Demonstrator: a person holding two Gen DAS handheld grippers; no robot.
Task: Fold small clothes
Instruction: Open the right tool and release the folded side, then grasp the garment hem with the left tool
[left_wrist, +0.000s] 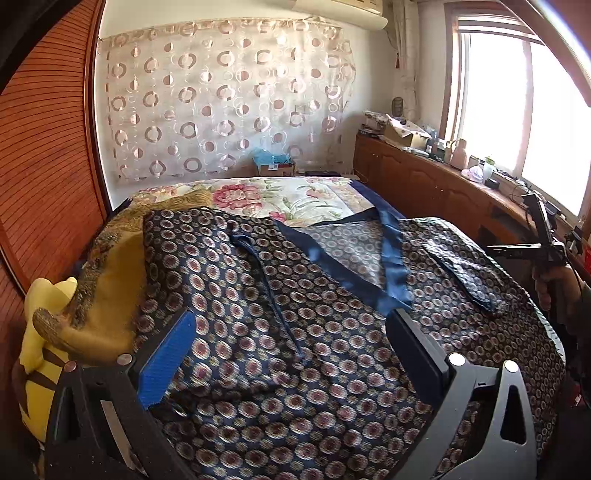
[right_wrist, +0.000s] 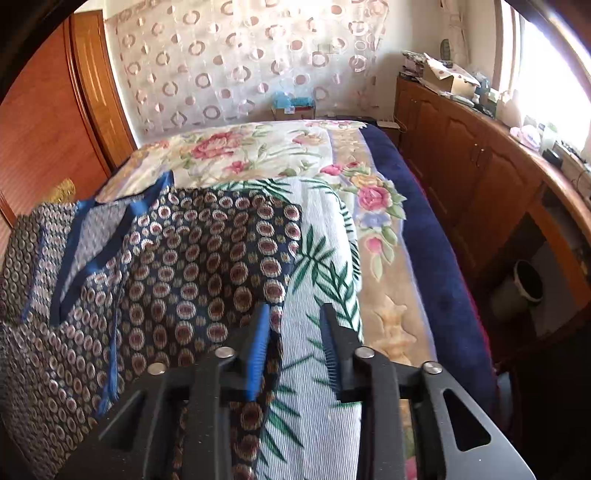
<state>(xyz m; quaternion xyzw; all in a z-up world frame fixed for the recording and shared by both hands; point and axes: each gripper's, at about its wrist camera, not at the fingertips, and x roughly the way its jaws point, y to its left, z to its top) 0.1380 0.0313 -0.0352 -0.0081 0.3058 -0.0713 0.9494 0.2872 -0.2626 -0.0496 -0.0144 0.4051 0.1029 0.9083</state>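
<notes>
A dark blue garment (left_wrist: 314, 332) with a pattern of round medallions and a plain blue collar band (left_wrist: 391, 251) lies spread flat on the bed. My left gripper (left_wrist: 291, 325) hovers over its middle, jaws wide open and empty. My right gripper (right_wrist: 295, 314) is at the garment's right edge (right_wrist: 221, 266), jaws partly open with nothing between them, above the edge of the cloth and a striped leaf-print cover (right_wrist: 317, 369). The right gripper also shows in the left wrist view (left_wrist: 543, 236) at the far right, held by a hand.
A floral bedspread (right_wrist: 258, 147) covers the bed, with a navy border (right_wrist: 436, 258). A yellow cushion (left_wrist: 107, 280) and yellow plush toy (left_wrist: 37, 354) lie at the left. A wooden cabinet (right_wrist: 480, 162) with clutter runs along the right. A bin (right_wrist: 524, 288) stands beside it.
</notes>
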